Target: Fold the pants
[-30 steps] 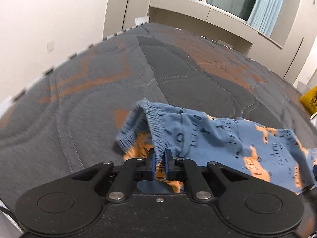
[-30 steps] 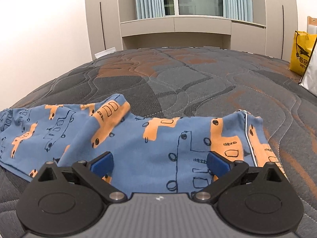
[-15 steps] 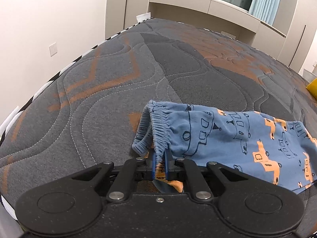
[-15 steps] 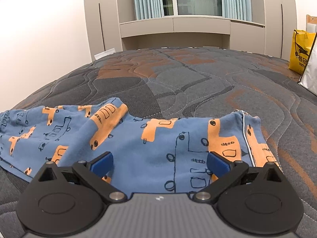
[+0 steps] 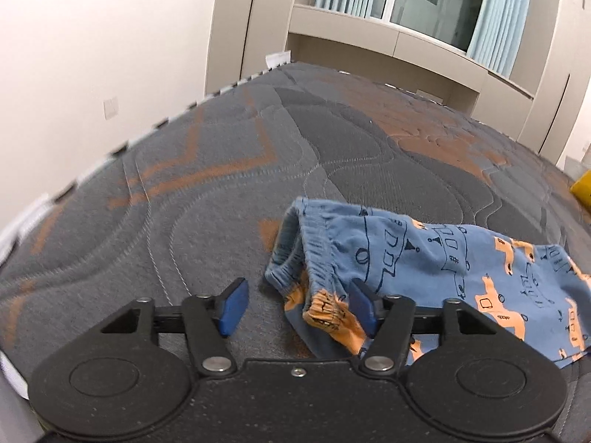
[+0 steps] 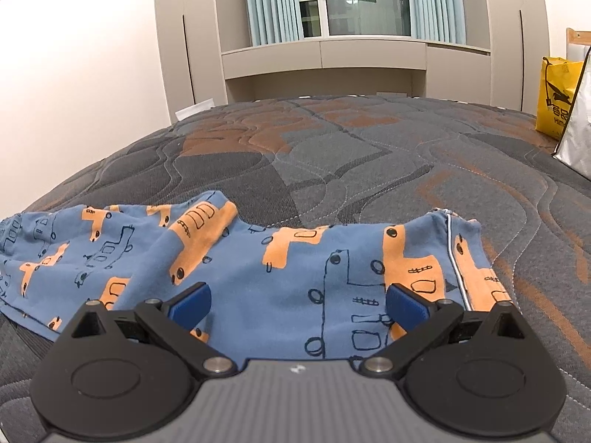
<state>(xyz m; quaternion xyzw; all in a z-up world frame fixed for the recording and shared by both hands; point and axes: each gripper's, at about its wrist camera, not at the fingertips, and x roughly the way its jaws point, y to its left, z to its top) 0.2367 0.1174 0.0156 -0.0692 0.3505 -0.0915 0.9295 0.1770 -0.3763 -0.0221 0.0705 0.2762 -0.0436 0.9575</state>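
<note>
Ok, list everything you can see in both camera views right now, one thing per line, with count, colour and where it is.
pants: one pair, blue with orange vehicle print, lying flat across the near part of the mattress
waistband: one, blue elastic, bunched at the left end of the pants, between the left gripper's opening jaws
mattress: one, grey with orange quilted pattern, under everything
yellow bag: one, at the far right beside the mattress
silver bag: one, in front of the yellow bag
window: one, with pale blue curtains, far wall
left gripper: one, black with blue pads, not gripping the waistband
right gripper: one, black with blue pads, open over the pants
</note>
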